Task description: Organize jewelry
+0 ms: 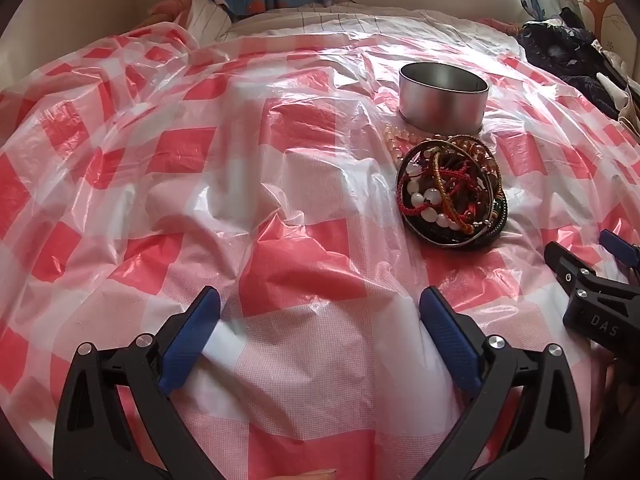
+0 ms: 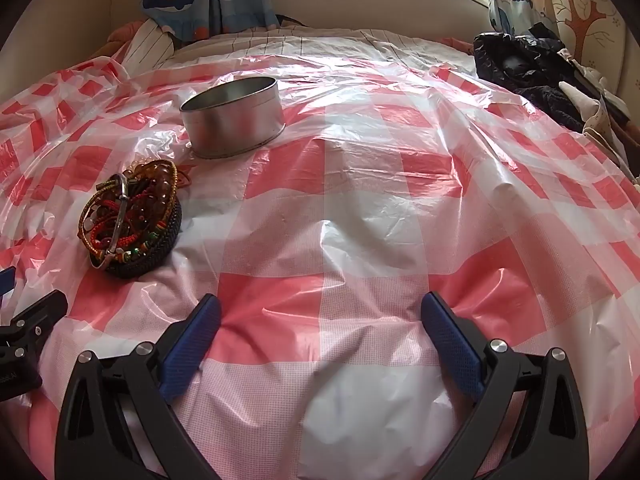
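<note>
A bed [image 1: 360,12] is covered by a crinkled red-and-white checked plastic sheet [image 1: 200,168]. On the sheet stands an open round metal tin [image 1: 442,96], and just in front of it lies a tangled heap of bracelets and bead strings [image 1: 450,192], apart from both claws. The left claw [image 1: 320,308] hangs wide over bare sheet, holding nothing. The right claw [image 2: 320,312] is just as wide and holds nothing either.

Tangled bracelets [image 1: 451,196] heaped beside open tin [image 1: 443,96]
</note>
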`<state>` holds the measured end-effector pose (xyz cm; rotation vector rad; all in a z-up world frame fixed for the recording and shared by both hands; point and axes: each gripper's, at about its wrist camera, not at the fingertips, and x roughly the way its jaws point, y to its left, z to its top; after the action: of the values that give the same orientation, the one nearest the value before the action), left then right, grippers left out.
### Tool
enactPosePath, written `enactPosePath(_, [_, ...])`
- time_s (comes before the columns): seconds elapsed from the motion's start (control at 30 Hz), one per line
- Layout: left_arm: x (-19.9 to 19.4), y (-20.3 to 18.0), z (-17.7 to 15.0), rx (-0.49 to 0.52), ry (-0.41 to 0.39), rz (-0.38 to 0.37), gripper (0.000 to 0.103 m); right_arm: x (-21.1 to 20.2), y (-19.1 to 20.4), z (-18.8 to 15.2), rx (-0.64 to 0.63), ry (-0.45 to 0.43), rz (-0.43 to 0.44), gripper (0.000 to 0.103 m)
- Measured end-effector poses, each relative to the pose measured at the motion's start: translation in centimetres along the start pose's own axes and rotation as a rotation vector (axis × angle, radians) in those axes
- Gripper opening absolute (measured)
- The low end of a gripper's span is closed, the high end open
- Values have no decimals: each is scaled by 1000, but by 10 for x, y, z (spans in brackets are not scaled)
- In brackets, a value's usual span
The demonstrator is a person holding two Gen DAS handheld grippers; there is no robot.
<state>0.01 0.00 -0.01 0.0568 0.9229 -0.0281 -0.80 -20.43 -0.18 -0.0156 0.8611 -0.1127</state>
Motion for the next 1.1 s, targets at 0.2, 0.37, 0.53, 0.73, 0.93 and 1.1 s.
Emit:
enactPosePath(0.2, [-1,-1,0,0,0,2,96,0,0,0,0,-1,0,96])
enactPosePath(0.37, [0,0,1,-1,1,-1,96,0,0,-1,0,-1,0,96])
enactPosePath(0.53, [0,0,0,-1,2,-1,96,0,0,0,0,-2,0,96])
enactPosePath(0.73, [0,0,0,0,1,0,96,0,0,0,0,-2,0,96])
enactPosePath(0.93, [0,0,0,0,1,1,96,-1,1,0,0,-2,0,96])
enactPosePath(1.1, [0,0,0,1,0,2,96,-1,1,0,0,-2,0,96])
